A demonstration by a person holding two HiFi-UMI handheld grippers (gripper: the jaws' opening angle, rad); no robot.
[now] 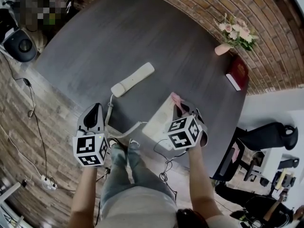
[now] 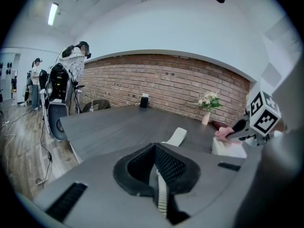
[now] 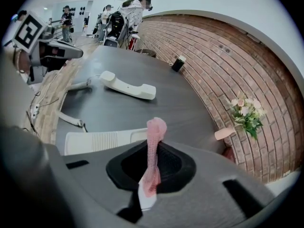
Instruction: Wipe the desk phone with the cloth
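Cloth sits pinched in the right tool, above the phone base.

Pink cloth, white phone, handset and cord, dark grey table, red-brown brick wall.

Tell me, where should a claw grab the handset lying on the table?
Probably the slim middle of the handset, from straight above, claw across its narrow width: it lies flat on the table and its ends look bulkier. The left claw is nearest, but it's shut on the cord.
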